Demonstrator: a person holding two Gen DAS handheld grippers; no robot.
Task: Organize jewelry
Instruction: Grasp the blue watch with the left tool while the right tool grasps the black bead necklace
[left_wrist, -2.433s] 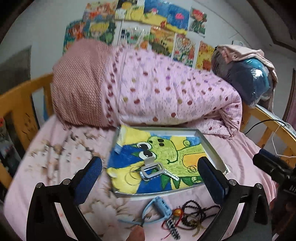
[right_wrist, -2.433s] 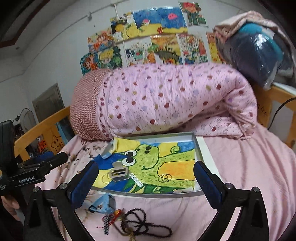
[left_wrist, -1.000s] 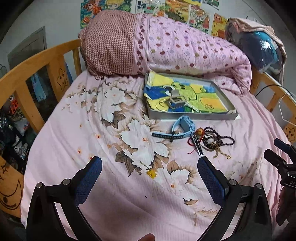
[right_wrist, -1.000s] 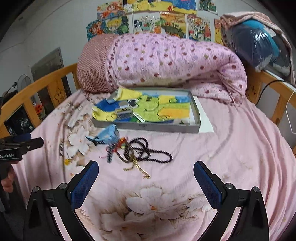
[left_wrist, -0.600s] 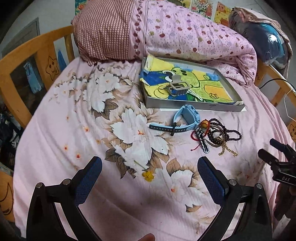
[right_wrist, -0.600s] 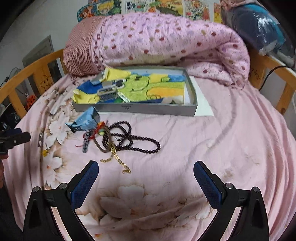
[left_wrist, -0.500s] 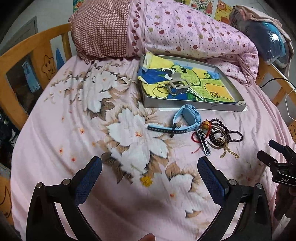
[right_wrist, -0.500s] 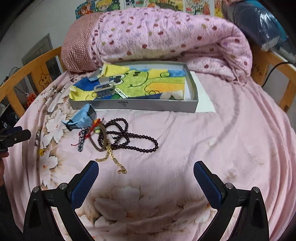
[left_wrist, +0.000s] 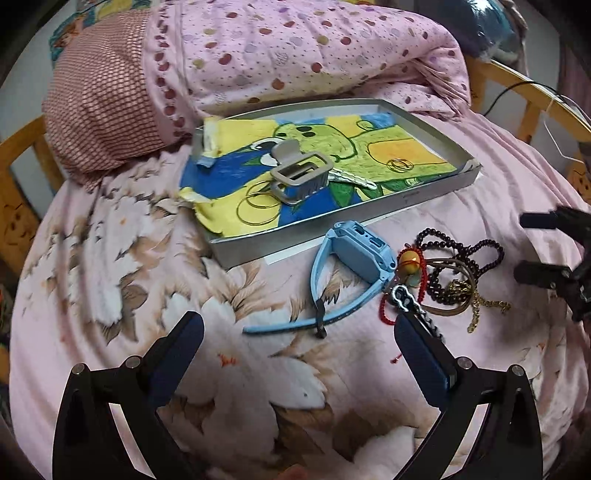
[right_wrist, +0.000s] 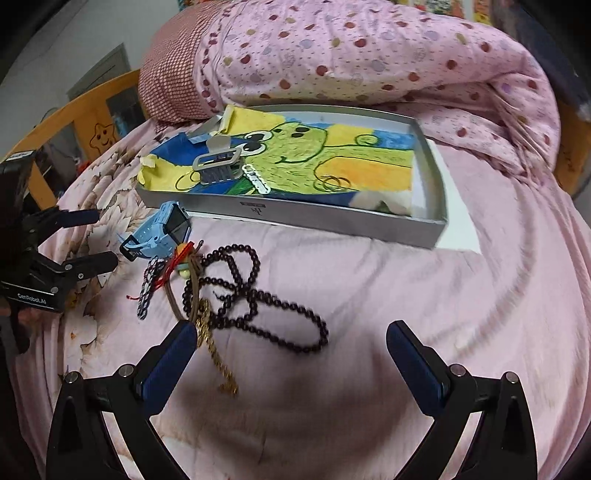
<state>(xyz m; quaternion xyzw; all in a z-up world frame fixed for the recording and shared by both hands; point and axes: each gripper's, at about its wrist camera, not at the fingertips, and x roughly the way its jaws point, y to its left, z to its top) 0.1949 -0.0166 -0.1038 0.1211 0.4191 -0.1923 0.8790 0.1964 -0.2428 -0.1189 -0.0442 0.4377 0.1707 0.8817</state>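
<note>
A grey tray (left_wrist: 424, 195) (right_wrist: 332, 218) lined with a crocodile drawing lies on the bed. It holds a grey hair clip (left_wrist: 301, 173) (right_wrist: 218, 162), gold hoops (left_wrist: 258, 208) and a silver clip. In front of the tray lie a blue watch (left_wrist: 354, 254) (right_wrist: 162, 229), a dark bead necklace (right_wrist: 258, 291) (left_wrist: 465, 251), a red cord with an orange bead (left_wrist: 410, 260), a brown bangle and a gold chain (right_wrist: 218, 362). My left gripper (left_wrist: 295, 343) is open, just short of the watch. My right gripper (right_wrist: 288, 347) is open over the bead necklace. Both are empty.
A rolled pink dotted quilt (left_wrist: 295, 55) and a checked pillow (left_wrist: 103, 103) lie behind the tray. Wooden bed rails (right_wrist: 85, 107) run along both sides. A white sheet (right_wrist: 458, 221) lies under the tray's right end.
Both grippers have pulled back from the tray, then moved forward and down towards the jewelry pile. Both stayed open and empty. The objects have not moved.
</note>
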